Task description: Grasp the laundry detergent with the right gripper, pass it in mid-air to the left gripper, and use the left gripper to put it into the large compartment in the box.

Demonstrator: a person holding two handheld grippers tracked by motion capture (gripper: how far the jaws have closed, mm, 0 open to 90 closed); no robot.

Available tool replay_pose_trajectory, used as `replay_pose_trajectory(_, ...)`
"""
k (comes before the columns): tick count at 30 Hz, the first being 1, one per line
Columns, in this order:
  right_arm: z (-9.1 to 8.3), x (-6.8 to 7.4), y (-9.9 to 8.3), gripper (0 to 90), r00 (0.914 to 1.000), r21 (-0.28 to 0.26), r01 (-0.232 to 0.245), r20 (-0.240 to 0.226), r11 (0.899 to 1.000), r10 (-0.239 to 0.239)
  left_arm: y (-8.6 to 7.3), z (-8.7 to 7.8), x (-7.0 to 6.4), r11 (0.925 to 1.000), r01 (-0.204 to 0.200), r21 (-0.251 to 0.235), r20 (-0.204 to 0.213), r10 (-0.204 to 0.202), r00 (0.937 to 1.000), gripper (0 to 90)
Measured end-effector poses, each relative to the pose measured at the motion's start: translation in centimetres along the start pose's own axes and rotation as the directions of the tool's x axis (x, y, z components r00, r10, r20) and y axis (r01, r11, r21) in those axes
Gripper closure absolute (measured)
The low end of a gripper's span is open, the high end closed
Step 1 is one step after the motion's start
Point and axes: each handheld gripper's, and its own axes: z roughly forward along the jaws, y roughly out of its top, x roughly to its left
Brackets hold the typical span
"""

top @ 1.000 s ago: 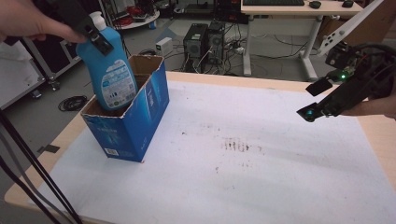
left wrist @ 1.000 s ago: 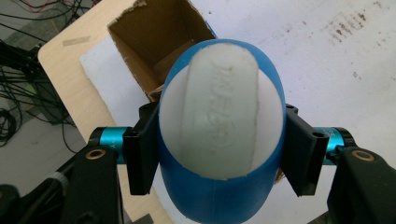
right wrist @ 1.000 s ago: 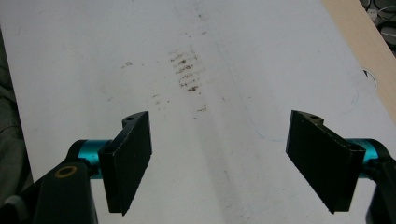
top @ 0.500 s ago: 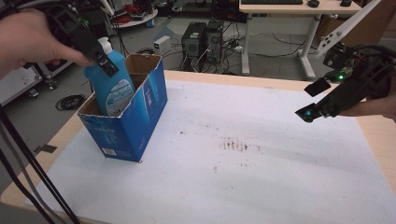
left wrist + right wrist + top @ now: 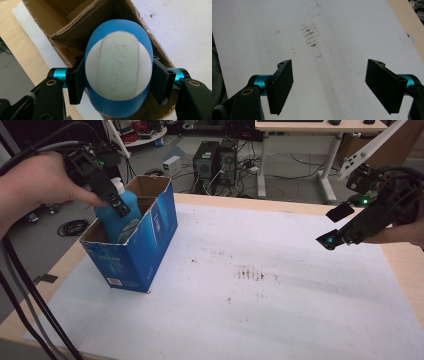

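I have the left gripper (image 5: 117, 83) clamped on a blue bottle (image 5: 118, 72), one jaw on each side of its shoulder just below the white cap (image 5: 118, 67), and the bottle hangs partway down inside the blue cardboard box (image 5: 150, 237) at about 9 o'clock on the table (image 5: 280, 205). In the high view the cap and shoulder stand above the box rim while the lower body is hidden by the walls, so I cannot tell whether the base touches the floor of the box. The risk I judge: the jaws grip a rounded, smooth shoulder, so the bottle could slip or twist if I let go too soon; it sits close to the near wall, and catching that wall or a loose flap could tip or drag the light box across the white sheet (image 5: 260, 310). The right gripper (image 5: 332, 240) hovers at 3 o'clock over the bare sheet, jaws spread wide with nothing between them, too far off to steady the box. Against a second ago, the bottle has gone from mostly above the rim to well down inside, and my left hand (image 5: 37, 182) has dropped with it; the right gripper has barely moved.
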Motion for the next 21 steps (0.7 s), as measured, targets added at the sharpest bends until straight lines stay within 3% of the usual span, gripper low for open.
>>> replay_pose_trajectory(21, 0.2, 0.0, -0.3, 21.9, 1.0, 0.007, -0.004, 0.004, 1.0, 0.004, -0.4, 3.2, -0.3, 0.9979, -0.029, 0.058, 0.016, 0.028, 0.9995, 38.3)
